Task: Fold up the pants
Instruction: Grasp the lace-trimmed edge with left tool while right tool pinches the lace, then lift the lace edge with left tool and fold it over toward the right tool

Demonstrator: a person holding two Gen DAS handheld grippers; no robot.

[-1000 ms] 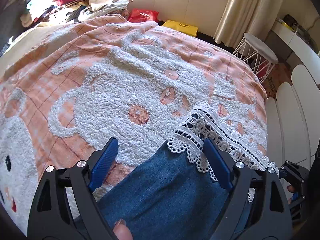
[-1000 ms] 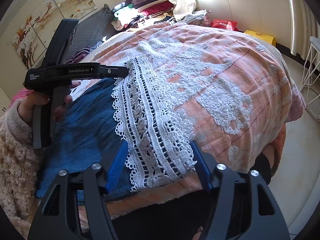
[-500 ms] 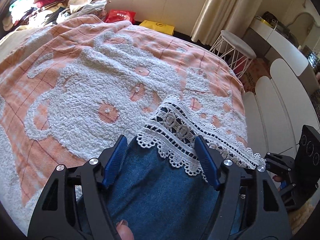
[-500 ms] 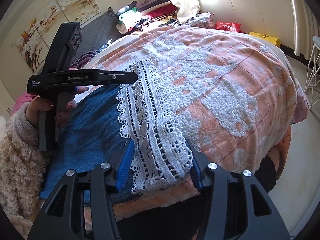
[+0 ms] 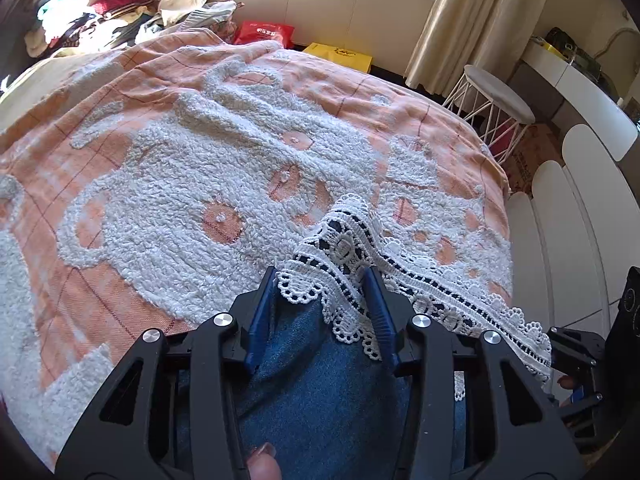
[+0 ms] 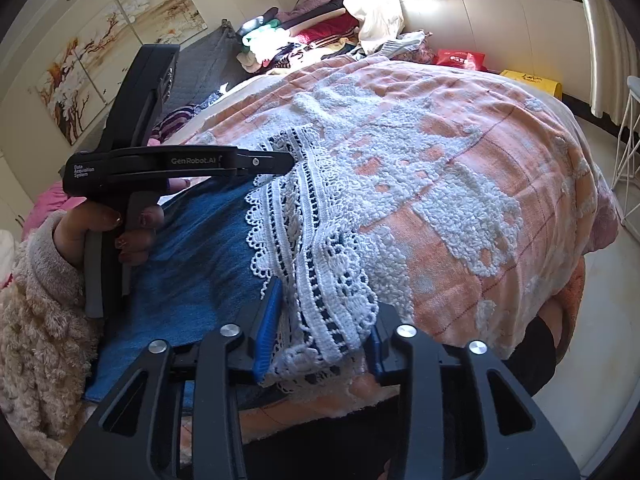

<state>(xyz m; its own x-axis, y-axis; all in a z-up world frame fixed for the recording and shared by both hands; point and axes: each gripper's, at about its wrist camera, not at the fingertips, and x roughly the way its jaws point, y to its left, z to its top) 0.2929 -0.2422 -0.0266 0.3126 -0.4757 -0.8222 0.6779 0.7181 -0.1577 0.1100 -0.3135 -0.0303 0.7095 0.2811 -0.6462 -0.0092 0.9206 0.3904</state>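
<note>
Blue denim pants with a wide white lace hem lie on an orange and white bedspread. My left gripper is shut on the lace hem at one corner, which bunches up between the blue fingers. My right gripper is shut on the lace hem at the other corner, near the bed's edge. The left gripper also shows in the right wrist view, at the far end of the hem. The denim spreads left of the lace.
A white wire stool stands past the bed's far corner, near a curtain. A red bag and a yellow box lie on the floor behind the bed. Piled clothes lie at the back.
Both grippers have closed from open onto the lace hem, which now bunches between the fingers. Both have moved slightly forward over the hem.
</note>
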